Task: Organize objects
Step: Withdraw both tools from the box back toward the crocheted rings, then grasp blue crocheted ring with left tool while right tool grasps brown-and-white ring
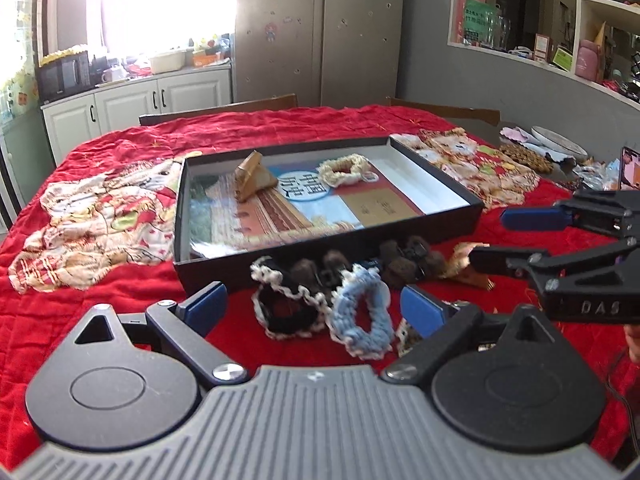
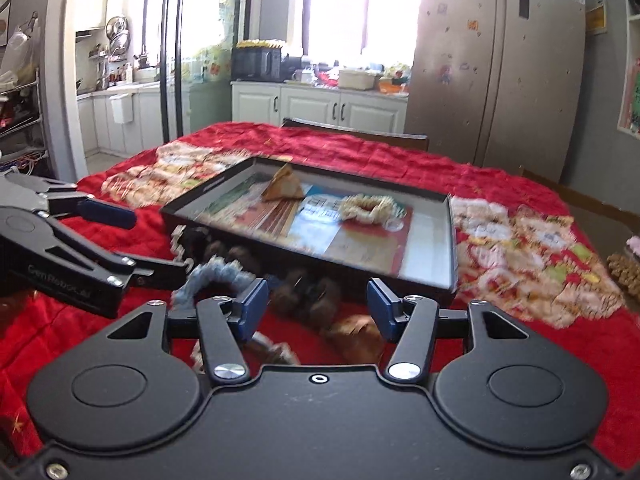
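A shallow black box (image 1: 436, 216) (image 2: 450, 240) lies on the red tablecloth. In it are a tan claw clip (image 1: 252, 178) (image 2: 285, 188) and a cream scrunchie (image 1: 344, 170) (image 2: 368, 208). In front of it lie a black-and-white scrunchie (image 1: 286, 304), a blue scrunchie (image 1: 362, 318) (image 2: 212, 276), dark brown fuzzy clips (image 1: 400, 260) (image 2: 308, 296) and a tan clip (image 1: 466, 264) (image 2: 356, 336). My left gripper (image 1: 314, 308) is open, its jaws on either side of the two scrunchies. My right gripper (image 2: 318, 312) (image 1: 492, 236) is open above the brown and tan clips.
The red cloth (image 1: 120, 304) covers the table. At the far right are a plate (image 1: 556, 140), a pile of nuts (image 1: 528, 156) and a phone (image 1: 630, 168). Chair backs (image 1: 220, 110) stand behind the table. Cabinets and a fridge (image 1: 316, 28) are beyond.
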